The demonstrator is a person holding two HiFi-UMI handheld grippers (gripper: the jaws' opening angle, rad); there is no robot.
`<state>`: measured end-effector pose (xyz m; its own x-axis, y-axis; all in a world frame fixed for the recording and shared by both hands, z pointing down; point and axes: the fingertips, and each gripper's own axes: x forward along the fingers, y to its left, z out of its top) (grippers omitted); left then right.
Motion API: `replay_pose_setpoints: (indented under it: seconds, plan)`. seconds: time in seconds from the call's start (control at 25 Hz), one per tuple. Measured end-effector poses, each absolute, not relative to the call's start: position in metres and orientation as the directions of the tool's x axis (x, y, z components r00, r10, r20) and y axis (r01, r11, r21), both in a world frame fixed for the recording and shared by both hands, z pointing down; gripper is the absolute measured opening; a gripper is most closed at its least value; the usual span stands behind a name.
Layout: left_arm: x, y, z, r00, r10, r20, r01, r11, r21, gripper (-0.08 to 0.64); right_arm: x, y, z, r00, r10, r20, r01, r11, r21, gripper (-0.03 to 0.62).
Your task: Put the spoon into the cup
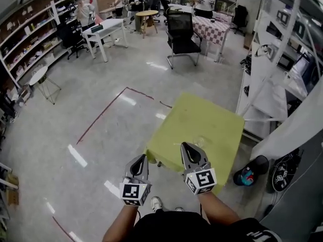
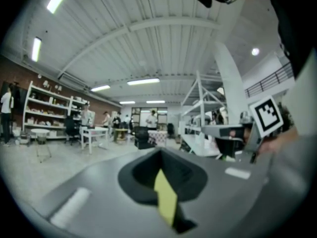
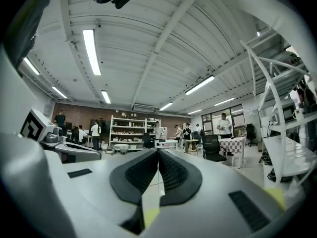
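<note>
Right gripper (image 1: 185, 146): jaws fully together, tips meeting, nothing between them (its own view shows only a sliver of yellow-green low behind the pads). Left gripper (image 1: 142, 158): also closed tip to tip and empty. Both point roughly level, away from the person. They sit side by side, near each other but apart.

The right gripper sits over the near edge of the table (image 1: 214, 117). The left one hangs just off the table's near-left corner, over the floor (image 1: 75, 120).

Cup (image 1: 199, 141): a faint clear shape standing on the table just beyond the right gripper's tips, close to the near edge. Spoon: can't be made out in any view.

Table: square top with a yellow-green cover, turned at an angle to the person.

The floor is glossy grey with light reflections. A red tape line (image 1: 103, 112) runs across it to the left of the table and bends toward the table's far-left corner.

Clearance:
- Left of the table and beyond it is open floor, up to a black office chair (image 1: 180, 37).
- The right side is tight. A white rack (image 1: 272, 92) stands just beside the table's right edge, and a dark round bag (image 1: 251, 171) lies on the floor by the near-right corner.
- At the far end are a white desk (image 1: 103, 32) and a checkered table (image 1: 212, 29). Shelving (image 1: 33, 42) lines the left wall, and people stand at the back.
</note>
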<state>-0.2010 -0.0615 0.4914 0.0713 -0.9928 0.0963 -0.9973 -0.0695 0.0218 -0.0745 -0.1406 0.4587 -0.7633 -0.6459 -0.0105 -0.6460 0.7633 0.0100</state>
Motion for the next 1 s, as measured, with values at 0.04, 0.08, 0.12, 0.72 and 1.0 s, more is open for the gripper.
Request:
replay_pose_setpoints:
  seconds: [0.04,0.08,0.12,0.72,1.0]
  plan:
    - [-0.203,-0.068,0.491,0.089,-0.992,0.095,-0.996,-0.087,0.022,0.006,-0.075,-0.147,0.459,-0.751,-0.66,-0.01,-0.66,0.751,0.015,0.012]
    - [-0.205,-0.075,0.491,0.108,-0.99,0.094,-0.994,-0.106,0.023,0.006,-0.075,-0.152,0.46,-0.738,-0.675,-0.011,-0.675,0.737,0.02,0.012]
    - [-0.207,-0.08,0.492,0.129,-0.987,0.095,-0.992,-0.127,0.023,0.006,-0.075,-0.157,0.46,-0.724,-0.69,-0.012,-0.69,0.723,0.026,0.012]
    - [-0.185,-0.14,0.505,0.365,-0.927,0.083,-0.93,-0.361,0.064,0.006,-0.034,-0.181,0.462,-0.531,-0.847,0.021,-0.844,0.531,0.083,0.012]
    - [-0.144,-0.172,0.499,0.441,-0.894,0.081,-0.897,-0.437,0.066,0.006,0.002,-0.201,0.466,-0.488,-0.872,0.034,-0.869,0.489,0.077,0.012]
